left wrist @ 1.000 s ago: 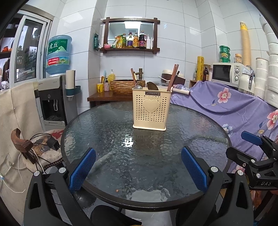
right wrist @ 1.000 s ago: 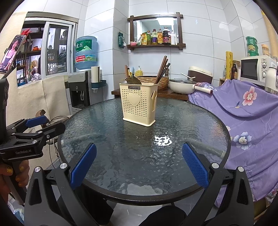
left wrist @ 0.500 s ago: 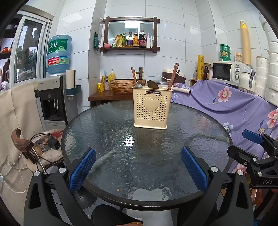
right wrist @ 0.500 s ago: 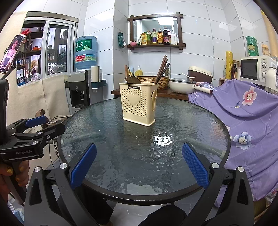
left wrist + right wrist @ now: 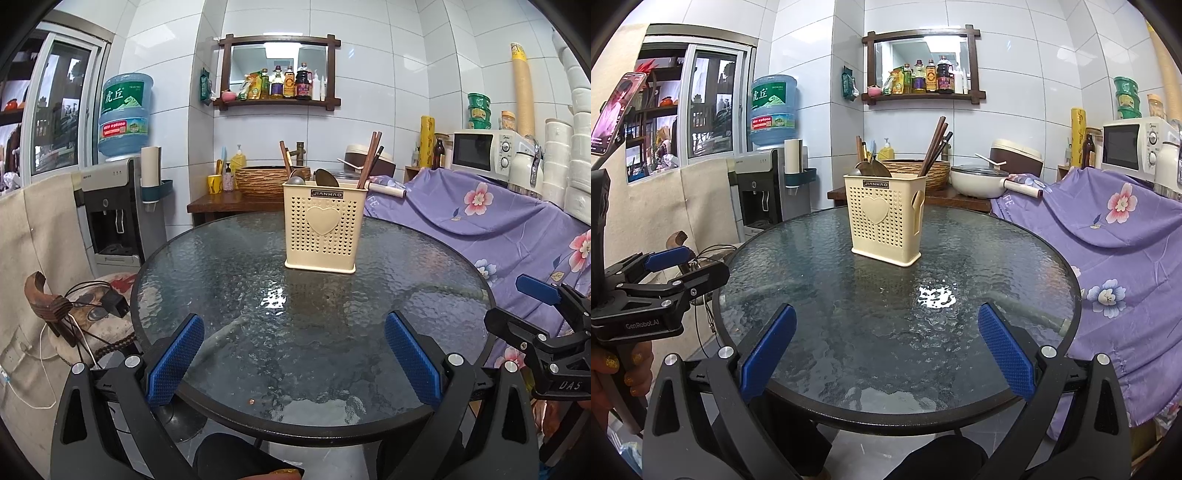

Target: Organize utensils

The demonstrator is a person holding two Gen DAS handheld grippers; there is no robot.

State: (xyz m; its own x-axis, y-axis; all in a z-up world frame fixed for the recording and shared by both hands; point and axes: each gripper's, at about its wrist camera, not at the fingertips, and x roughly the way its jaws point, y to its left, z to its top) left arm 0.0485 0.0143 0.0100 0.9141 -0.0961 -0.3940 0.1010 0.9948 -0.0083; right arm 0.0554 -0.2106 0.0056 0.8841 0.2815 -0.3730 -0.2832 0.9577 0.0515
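Almost nothing changes since a second ago: both claws, left claw and right claw, stay wide open and empty (hovering at bench edge), utensil holder already filled, task looks finished.

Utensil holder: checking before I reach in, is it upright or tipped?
Upright. The utensil holder sits flat on the glass table, chopsticks poking out the top.

**Both grippers wide apart, holding nothing**

The left gripper and right gripper both hover level at the near rim of the table, blue pads spread wide, side by side. A hand grips the left gripper's handle.
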